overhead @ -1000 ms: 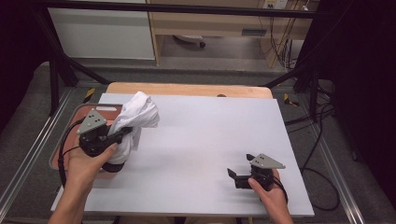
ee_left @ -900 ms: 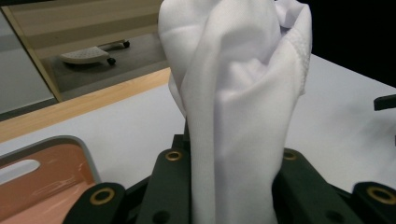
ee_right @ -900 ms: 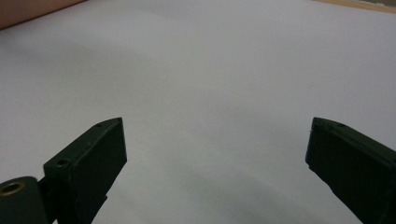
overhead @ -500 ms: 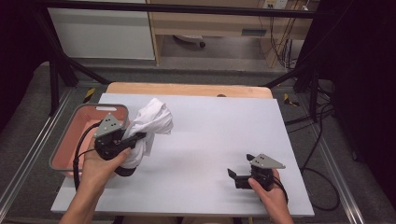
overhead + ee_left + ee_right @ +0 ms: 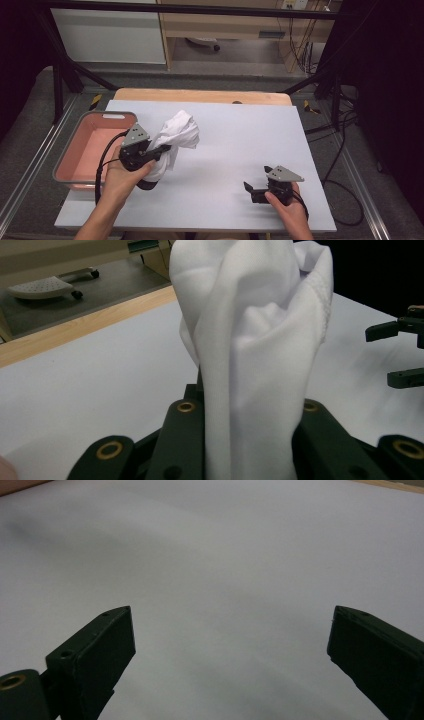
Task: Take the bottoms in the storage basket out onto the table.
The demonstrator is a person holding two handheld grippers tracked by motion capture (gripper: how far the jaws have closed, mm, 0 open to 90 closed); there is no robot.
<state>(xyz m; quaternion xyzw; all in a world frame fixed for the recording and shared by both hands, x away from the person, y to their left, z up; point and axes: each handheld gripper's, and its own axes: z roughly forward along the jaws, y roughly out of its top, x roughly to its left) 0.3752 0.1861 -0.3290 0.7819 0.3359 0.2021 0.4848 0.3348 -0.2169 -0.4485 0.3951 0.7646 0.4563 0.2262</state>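
White cloth (image 5: 175, 137) is what we're handling: bunched, pinched in the left gripper (image 5: 159, 150) and lifted off the bench (image 5: 235, 145), just right of the pink tub (image 5: 75, 150), at roughly 9 o'clock on the white surface as seen from the high view. In the left gripper view the cloth (image 5: 255, 350) rises as a thick twisted column btw the two black jaws, which are clamped hard on its lower part; the rest of the fabric stands up and flops over above them. A loose tail seems to hang below the hand in the high view, though we can't tell if it touches the bench.

Right gripper (image 5: 255, 190) rests at about 5 o'clock, well apart from the cloth, w/ jaws spread wide and nothing in them; the right gripper view looks along them onto bare white bench (image 5: 215, 570).

Our read of the step: cloth is out of the tub and being carried toward mid-bench, prob. to be laid out or folded. The tub looks empty from above.

Next move, as we judge it: bring the bundle lower over open bench near 6 o'clock, then have the right gripper come in from 3 o'clock to take a free edge or corner so the two can pull it flat. That calls for finding an actual hem, not a fold, since the fabric is wadded.
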